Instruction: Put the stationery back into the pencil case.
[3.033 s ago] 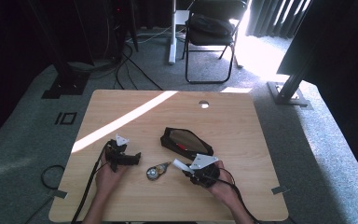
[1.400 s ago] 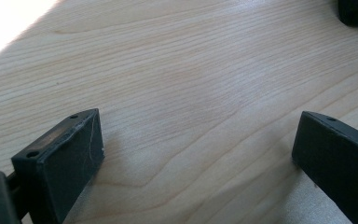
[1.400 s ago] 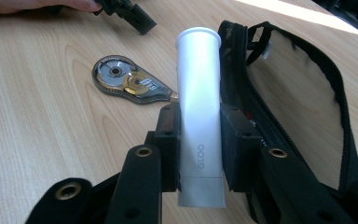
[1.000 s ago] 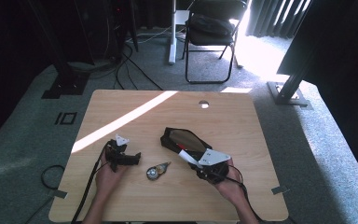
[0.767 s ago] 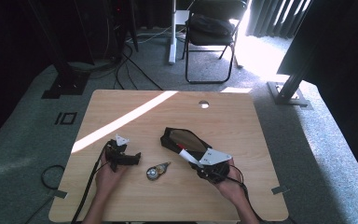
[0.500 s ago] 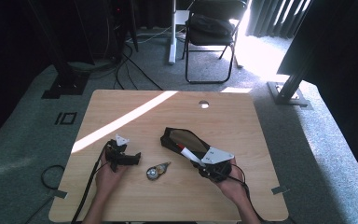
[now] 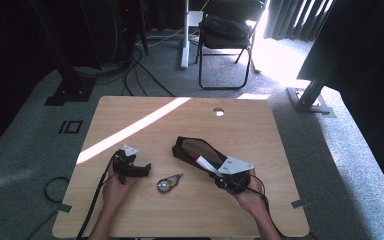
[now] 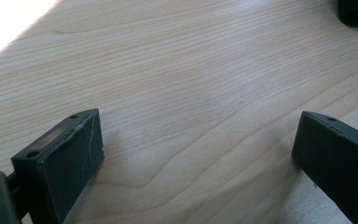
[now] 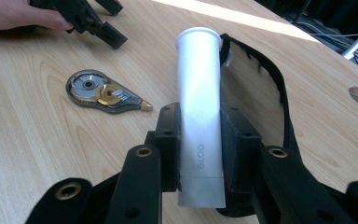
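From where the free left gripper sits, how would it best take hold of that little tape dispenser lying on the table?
The tape dispenser lies flat, teardrop-shaped, with a rounded body and a thin pointed tip. I would come straight down from above and close the left gripper across the wide rounded end, one of its fingers on each curved edge. The tip looks too narrow to hold steadily. The gripper stands open, so it probably fits.

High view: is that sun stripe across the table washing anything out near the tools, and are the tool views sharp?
High view: the sun stripe blows out bare wood, clear of the left tool and the pouch. Right tool view: glue stick crisp, "GLOO" legible. Left tool view: wood grain soft, glare top left.
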The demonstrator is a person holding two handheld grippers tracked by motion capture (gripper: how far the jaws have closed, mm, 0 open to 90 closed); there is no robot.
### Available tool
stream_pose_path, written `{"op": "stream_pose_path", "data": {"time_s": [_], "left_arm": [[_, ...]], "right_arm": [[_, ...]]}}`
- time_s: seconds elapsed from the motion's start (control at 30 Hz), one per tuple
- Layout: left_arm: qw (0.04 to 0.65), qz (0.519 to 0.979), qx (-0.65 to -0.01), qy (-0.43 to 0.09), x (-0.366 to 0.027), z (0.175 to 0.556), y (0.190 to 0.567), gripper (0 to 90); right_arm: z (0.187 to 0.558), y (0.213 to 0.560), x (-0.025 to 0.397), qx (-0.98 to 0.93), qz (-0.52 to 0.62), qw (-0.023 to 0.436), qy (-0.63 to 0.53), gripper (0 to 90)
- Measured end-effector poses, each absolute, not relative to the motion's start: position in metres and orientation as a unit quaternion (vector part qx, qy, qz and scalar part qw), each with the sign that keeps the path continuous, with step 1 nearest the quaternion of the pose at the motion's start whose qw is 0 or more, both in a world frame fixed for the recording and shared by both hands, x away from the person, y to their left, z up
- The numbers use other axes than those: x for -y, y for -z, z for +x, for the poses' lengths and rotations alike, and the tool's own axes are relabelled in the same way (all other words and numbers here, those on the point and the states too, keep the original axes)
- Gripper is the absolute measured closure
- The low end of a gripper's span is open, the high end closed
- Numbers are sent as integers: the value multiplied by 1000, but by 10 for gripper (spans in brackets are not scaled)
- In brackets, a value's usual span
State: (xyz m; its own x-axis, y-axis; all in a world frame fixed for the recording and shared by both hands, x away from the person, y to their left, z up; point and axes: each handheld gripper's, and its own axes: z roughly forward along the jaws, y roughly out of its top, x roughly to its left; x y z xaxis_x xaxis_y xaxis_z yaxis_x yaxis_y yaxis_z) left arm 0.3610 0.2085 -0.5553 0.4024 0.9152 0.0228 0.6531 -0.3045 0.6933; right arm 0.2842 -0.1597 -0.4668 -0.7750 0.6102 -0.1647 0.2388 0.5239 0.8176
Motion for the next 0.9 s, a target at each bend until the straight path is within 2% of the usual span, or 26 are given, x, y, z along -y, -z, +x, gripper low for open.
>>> {"op": "stream_pose_path", "data": {"time_s": [0.9], "left_arm": [[307, 779, -503, -213, -209, 361, 555, 23]], "right_arm": [[297, 463, 170, -836, 268, 230, -420, 710]]}}
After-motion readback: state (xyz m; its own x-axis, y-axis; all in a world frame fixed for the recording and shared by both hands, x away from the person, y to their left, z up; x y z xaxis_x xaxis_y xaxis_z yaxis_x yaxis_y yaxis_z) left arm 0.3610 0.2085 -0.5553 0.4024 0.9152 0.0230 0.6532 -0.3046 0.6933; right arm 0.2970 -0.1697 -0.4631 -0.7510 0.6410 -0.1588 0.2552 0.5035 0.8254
